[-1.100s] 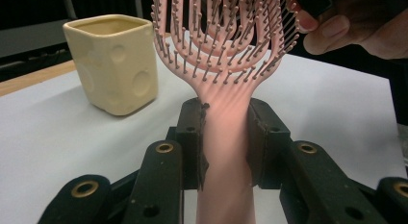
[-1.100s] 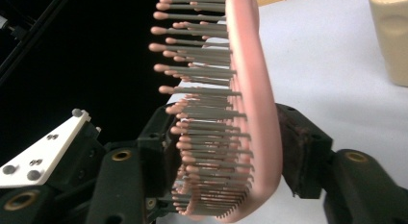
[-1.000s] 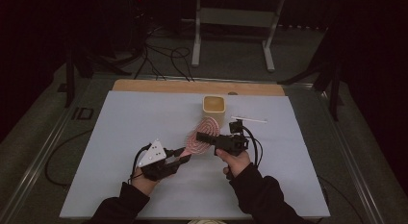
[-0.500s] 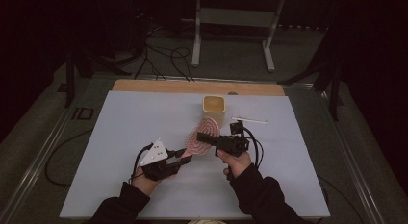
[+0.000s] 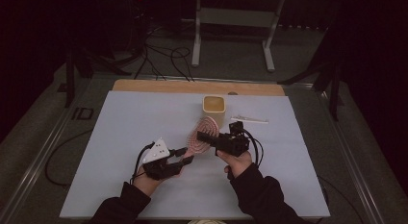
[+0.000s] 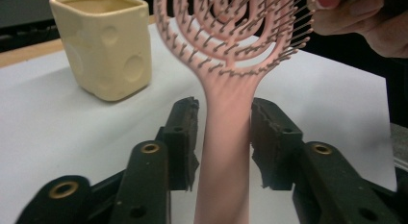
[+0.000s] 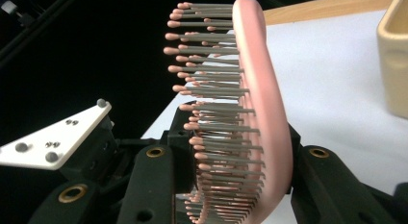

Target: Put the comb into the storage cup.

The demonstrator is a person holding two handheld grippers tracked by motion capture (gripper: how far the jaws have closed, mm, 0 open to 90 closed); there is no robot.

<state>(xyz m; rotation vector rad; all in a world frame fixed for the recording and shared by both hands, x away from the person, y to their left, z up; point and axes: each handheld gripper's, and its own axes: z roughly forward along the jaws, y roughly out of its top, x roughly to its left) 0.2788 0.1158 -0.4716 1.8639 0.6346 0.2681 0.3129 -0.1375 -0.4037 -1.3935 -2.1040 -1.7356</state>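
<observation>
The right gripper (image 5: 208,138) is clamped across the head of a pink plastic vented hairbrush (image 5: 201,137), one black jaw against the smooth curved back, the other among the rows of thin grey bristles with rounded pink tips. The left gripper (image 5: 186,160) has just been easing apart: its ridged black pads stand just off each side of the brush's smooth pink handle, which runs between them without being pressed. The brush hangs above the white table sheet (image 5: 125,123), near the middle of the table and toward the person's edge.

Just behind the brush head stands a cream, square-sided ceramic cup with round dimples (image 5: 213,108), close to the far wooden edge (image 5: 159,86). A thin white stick (image 5: 249,119) lies flat to the cup's right, well clear of the brush. A grey three-cornered plate (image 5: 155,150) tops the left gripper.
</observation>
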